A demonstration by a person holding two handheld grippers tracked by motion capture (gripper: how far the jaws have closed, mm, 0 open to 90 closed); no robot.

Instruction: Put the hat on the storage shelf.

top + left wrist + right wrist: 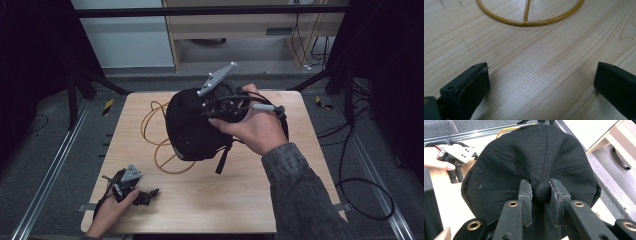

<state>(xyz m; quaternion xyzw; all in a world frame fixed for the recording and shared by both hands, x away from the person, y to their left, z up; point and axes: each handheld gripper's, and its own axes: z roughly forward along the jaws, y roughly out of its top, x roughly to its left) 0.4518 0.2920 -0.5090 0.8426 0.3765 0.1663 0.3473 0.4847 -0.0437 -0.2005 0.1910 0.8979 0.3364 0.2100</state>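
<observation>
While your right hand reaches in from the lower right with its wrist bent inward, your right gripper pinches the top button of a black cap at centre frame, above the table. Your left gripper rests low at lower left, jaws wide apart, near a yellow cable loop.
</observation>
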